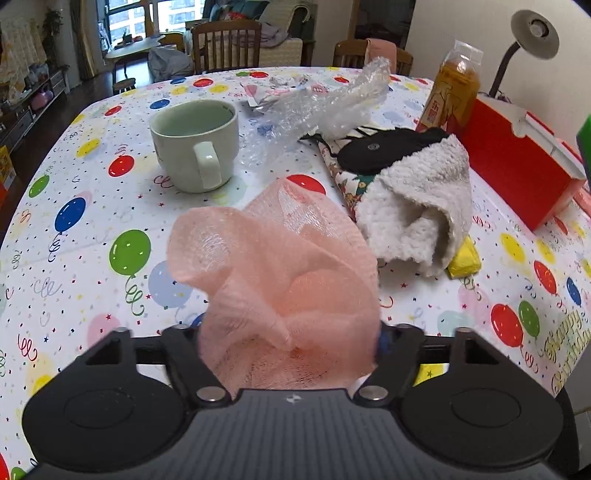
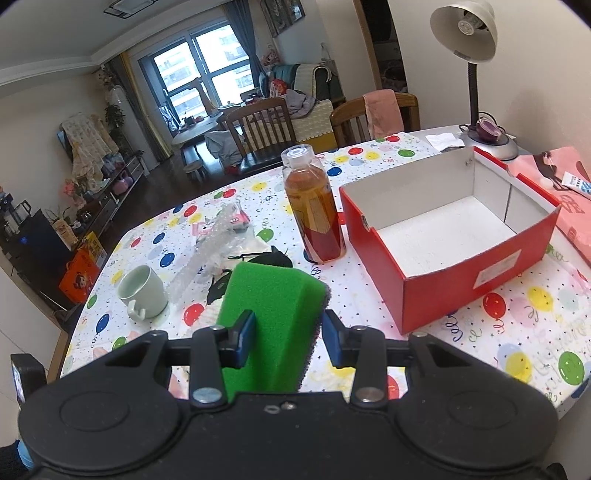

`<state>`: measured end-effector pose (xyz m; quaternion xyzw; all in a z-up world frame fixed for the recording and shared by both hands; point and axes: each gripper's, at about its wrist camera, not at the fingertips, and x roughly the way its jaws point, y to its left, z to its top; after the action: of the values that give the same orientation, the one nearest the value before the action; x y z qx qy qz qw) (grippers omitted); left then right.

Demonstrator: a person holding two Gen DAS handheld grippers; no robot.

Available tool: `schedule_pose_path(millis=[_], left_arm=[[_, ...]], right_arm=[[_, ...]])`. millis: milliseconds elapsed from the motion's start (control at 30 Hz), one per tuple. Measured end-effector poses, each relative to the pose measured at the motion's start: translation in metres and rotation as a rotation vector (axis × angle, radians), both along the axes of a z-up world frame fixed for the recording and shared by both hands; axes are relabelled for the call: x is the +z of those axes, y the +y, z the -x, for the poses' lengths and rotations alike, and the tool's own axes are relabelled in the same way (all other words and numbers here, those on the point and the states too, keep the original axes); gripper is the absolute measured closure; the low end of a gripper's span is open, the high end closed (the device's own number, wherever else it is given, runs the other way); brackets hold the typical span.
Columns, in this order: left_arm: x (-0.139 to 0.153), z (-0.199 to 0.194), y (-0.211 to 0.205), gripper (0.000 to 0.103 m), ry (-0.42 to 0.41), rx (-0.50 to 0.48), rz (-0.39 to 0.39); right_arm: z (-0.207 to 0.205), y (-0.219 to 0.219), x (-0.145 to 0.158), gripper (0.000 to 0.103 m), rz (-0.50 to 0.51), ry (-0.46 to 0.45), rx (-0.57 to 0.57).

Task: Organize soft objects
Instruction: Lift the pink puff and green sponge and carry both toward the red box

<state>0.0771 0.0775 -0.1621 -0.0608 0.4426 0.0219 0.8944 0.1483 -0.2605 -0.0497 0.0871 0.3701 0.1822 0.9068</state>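
1. Farthest to the left of the open red cardboard box [image 2: 461, 291], a pale green ceramic mug [image 1: 195, 147] stands upright on the balloon-printed tablecloth [image 1: 92, 229], well apart from the box.
2. Nearer the box than the mug, a crumpled pink mesh cloth [image 1: 280, 266] bunches up between the fingers of the left gripper [image 1: 288, 343]. The mesh hides the pads, so it cannot be told whether they press on it or stand loose around it.
3. Left of the box and further back, a crinkled sheet of clear bubble wrap [image 1: 325, 103] lies on the tablecloth.
4. Closer to the box's left side, a white fleecy cloth [image 1: 417, 206] lies folded in a heap, with a flat black fabric piece [image 1: 384, 147] against its far edge. A small yellow object [image 1: 463, 260] pokes out from under the edge of the fleecy cloth that faces the box.
5. In front of the box's left corner, the right gripper [image 2: 288, 336] is clamped on a green rectangular foam sponge [image 2: 273, 314] with a dark scouring layer. Its blue pads press on both sides, and the sponge is held clear of the table.
6. Just beside the box's left wall, a clear plastic bottle of amber drink [image 2: 314, 206] stands upright.
7. Behind the box's right end stands a grey gooseneck desk lamp [image 2: 465, 29]; the box itself shows only its bare white floor.
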Motion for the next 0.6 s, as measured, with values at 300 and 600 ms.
schedule_pose_path(millis=[300, 600], left_arm=[[0.012, -0.004, 0.01, 0.073, -0.037, 0.089, 0.053], [0.064, -0.013, 0.007, 0.076, -0.095, 0.166, 0.128]], right_arm=[[-0.009, -0.015, 0.002, 0.065, -0.012, 0.004, -0.01], [-0.047, -0.044, 0.008, 0.065, -0.045, 0.004, 0.006]])
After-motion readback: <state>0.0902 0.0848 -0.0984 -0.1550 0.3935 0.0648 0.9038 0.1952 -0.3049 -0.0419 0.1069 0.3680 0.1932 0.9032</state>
